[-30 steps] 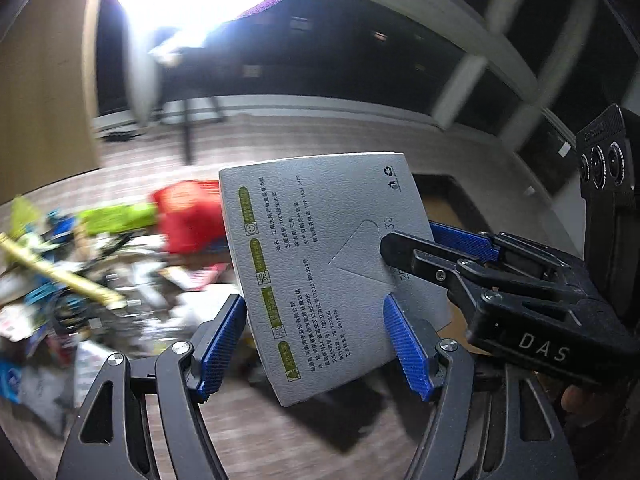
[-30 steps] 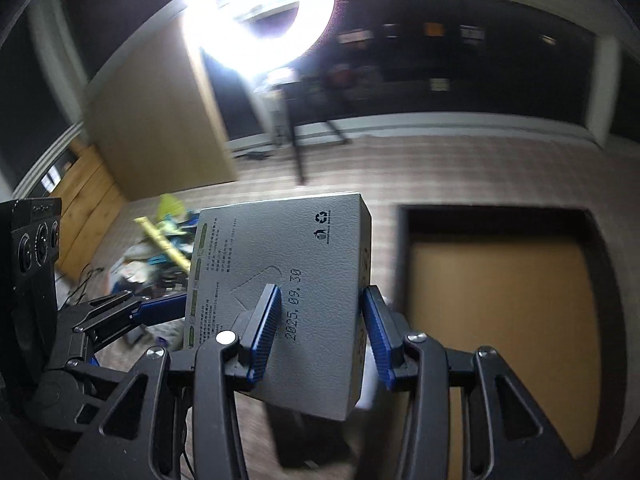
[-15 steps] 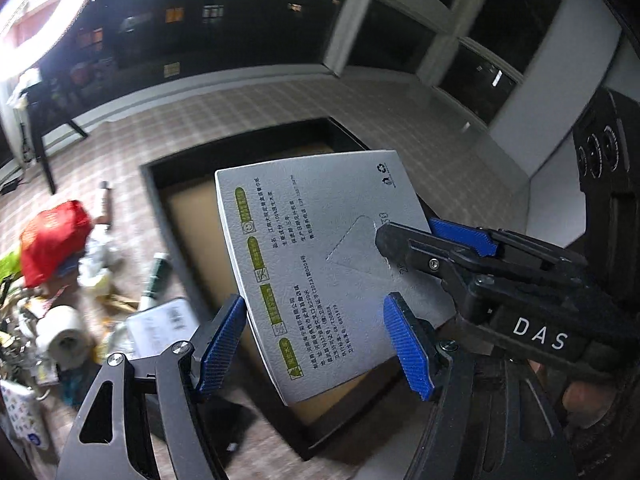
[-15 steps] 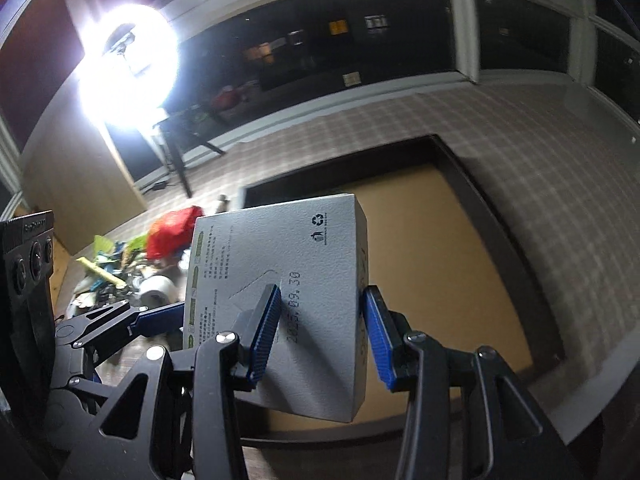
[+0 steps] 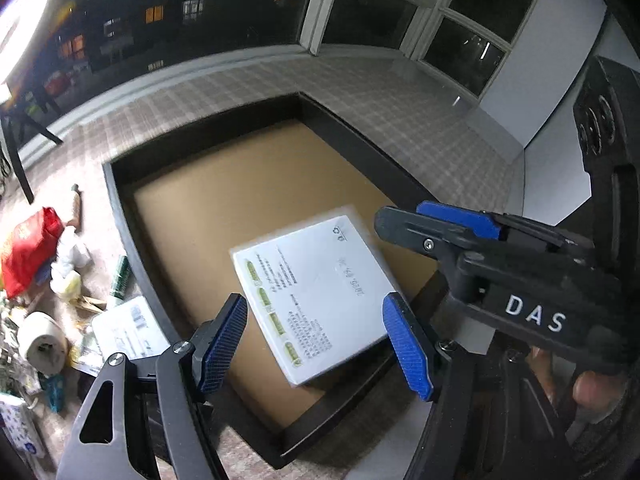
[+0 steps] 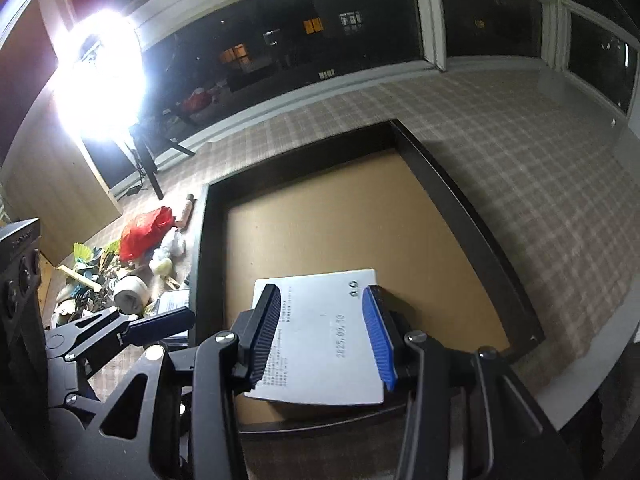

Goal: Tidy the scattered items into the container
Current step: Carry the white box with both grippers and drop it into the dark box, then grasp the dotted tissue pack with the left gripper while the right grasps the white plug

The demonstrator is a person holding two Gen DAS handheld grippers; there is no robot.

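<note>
Standing over the black-walled container (image 5: 120, 216), both grippers point steeply down into it. The grey-white box (image 5: 316, 296), printed with green marks and a date, sits low in the container's near half on the brown bottom, toward the near right corner. It looks smeared in the left wrist view while the container's walls are sharp, so I cannot tell whether it lies flat or is just dropping.

The left gripper (image 5: 316, 300) has its blue pads spread wide. The box shows beyond them, and neither pad touches it. The right gripper (image 6: 320, 290) has its jaws partly apart. From its own camera the box looks wider than the gap and lies below the pads. From the left wrist camera its fingertips are at 2 o'clock of the box, just clear of the box's corner, so it appears to grip nothing. A person's hand (image 5: 592, 392) shows at 4 o'clock behind that gripper's handle.

Outside the container, at 9 o'clock in the left wrist view, the scattered things lie on the checked floor (image 6: 520, 168). They include a red bag (image 5: 28, 252), a green tube (image 5: 120, 276), a flat white packet (image 5: 128, 332) and a paper roll (image 5: 42, 346). A ring lamp (image 6: 96, 80) glares at 10 o'clock in the right wrist view, in front of dark windows.
</note>
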